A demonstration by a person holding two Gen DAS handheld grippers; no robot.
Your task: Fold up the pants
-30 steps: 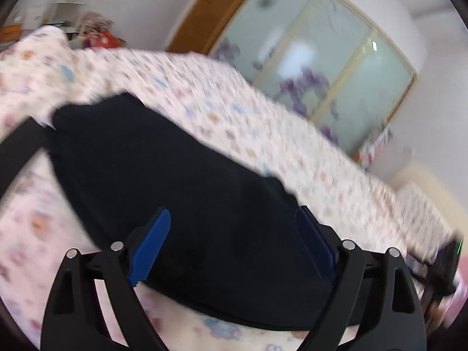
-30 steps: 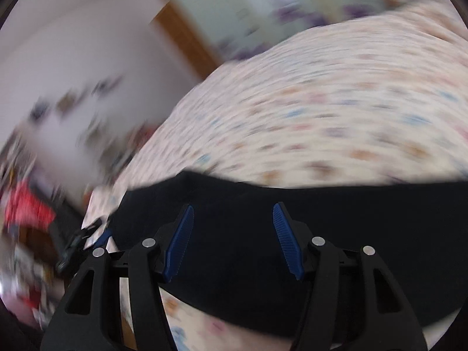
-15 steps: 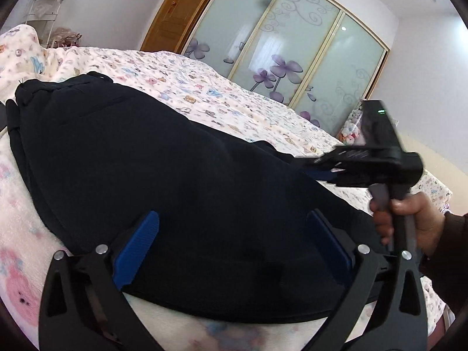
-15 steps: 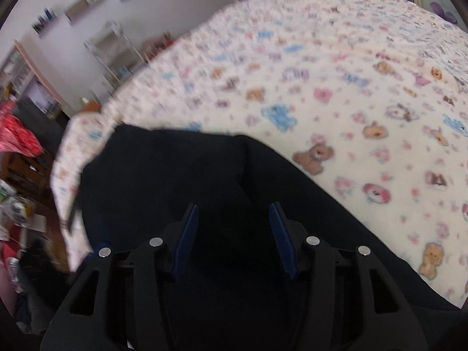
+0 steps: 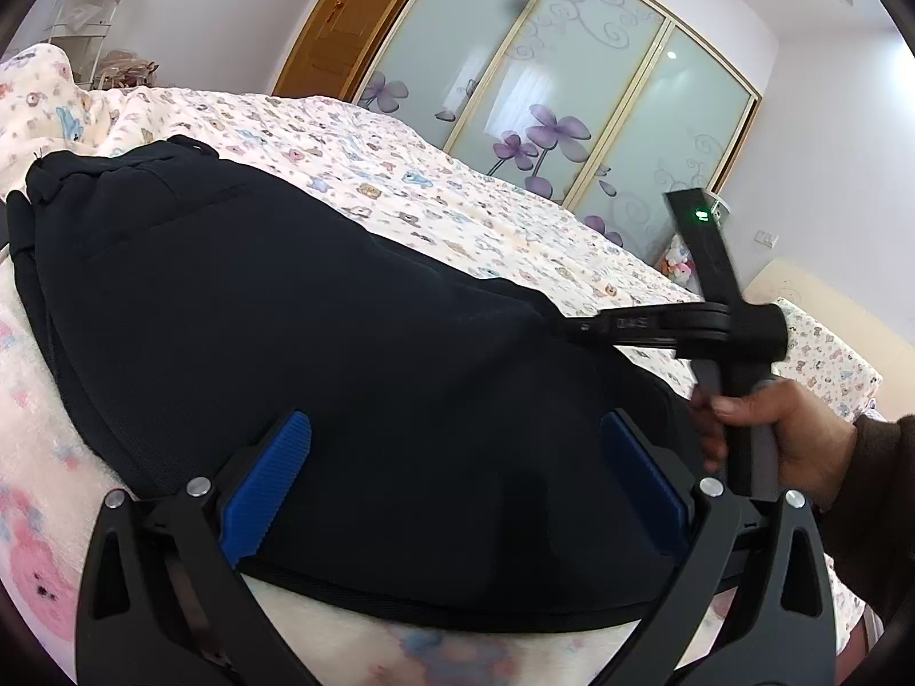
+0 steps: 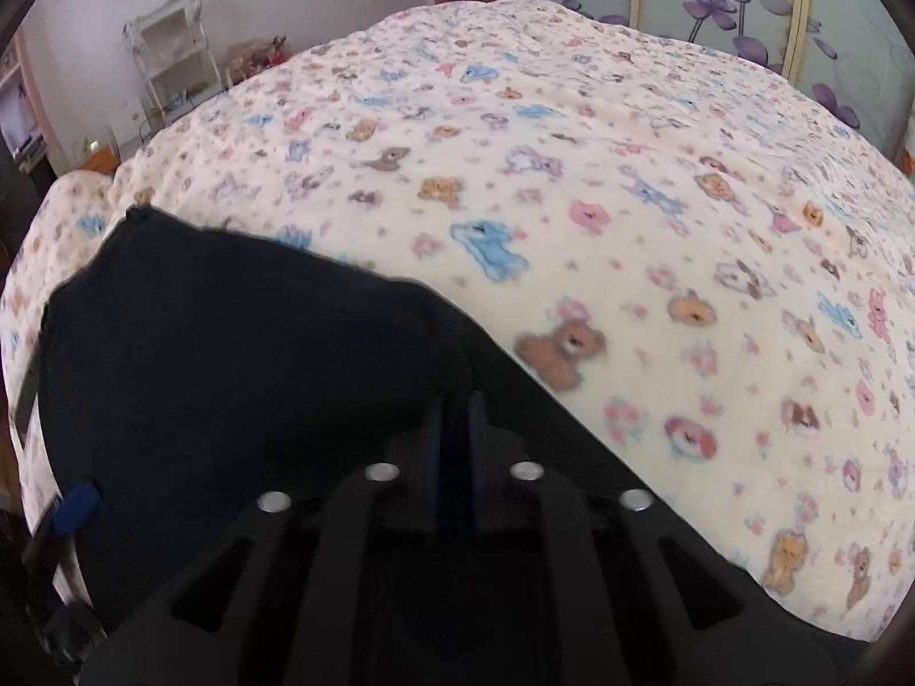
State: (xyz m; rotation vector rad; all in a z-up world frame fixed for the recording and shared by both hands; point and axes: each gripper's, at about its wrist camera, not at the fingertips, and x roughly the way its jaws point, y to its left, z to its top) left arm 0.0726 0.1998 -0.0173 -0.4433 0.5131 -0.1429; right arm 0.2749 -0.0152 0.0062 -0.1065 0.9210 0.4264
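Observation:
Black pants [image 5: 297, 308] lie across a bed with a cream cartoon-animal blanket [image 5: 457, 211]. My left gripper [image 5: 457, 469] is open, its blue pads wide apart just above the pants near their front edge. My right gripper [image 6: 454, 417] is shut on a fold of the black pants [image 6: 229, 354] at their far edge. In the left wrist view the right gripper [image 5: 563, 327] reaches in from the right, held by a hand [image 5: 783, 434], its tips pinching the cloth.
Sliding wardrobe doors with purple flowers [image 5: 549, 86] and a wooden door [image 5: 343, 17] stand behind the bed. A white shelf rack [image 6: 171, 63] stands by the wall at the far left. The blanket [image 6: 629, 200] stretches beyond the pants.
My right gripper has closed from open onto the pants' far edge. My left gripper has stayed open and moved slightly closer to the cloth.

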